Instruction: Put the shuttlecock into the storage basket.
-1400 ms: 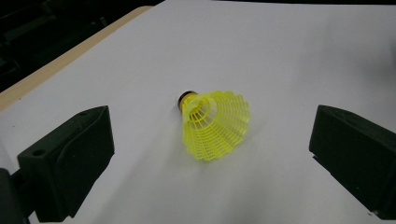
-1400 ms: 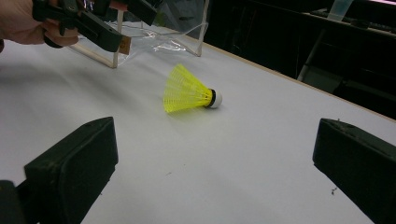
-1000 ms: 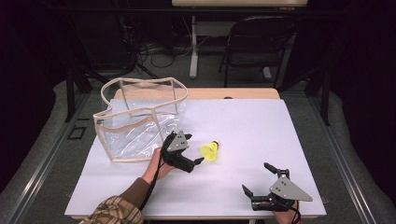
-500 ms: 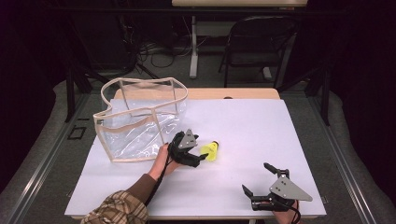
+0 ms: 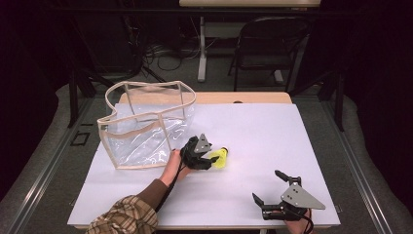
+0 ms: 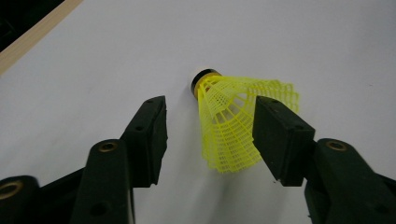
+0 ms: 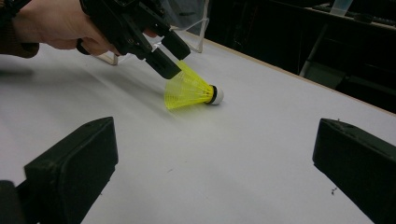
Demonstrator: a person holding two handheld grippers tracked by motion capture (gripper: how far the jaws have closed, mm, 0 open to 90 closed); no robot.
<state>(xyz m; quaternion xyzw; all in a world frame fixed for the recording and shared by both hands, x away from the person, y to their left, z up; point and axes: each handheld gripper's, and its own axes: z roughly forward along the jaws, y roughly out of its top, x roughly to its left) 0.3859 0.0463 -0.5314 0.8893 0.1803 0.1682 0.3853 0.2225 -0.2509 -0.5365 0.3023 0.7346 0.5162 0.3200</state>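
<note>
Mid-table, beside the bag (image 5: pixel 146 127): shuttlecock (image 6: pixel 233 119), lying, between my left gripper's (image 6: pixel 210 135) released jaws. Right gripper (image 5: pixel 272 192): released, well apart, near edge.

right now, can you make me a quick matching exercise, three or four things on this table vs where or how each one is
Things:
1. shuttlecock
2. clear bag
3. left gripper
4. right gripper

States:
A. open, near the table's front edge, nothing between its jaws
B. standing at the table's left, unfilled
C. lying on its side, yellow skirt
D. open, jaws around the skirt

Pairs: 1-C, 2-B, 3-D, 4-A
</note>
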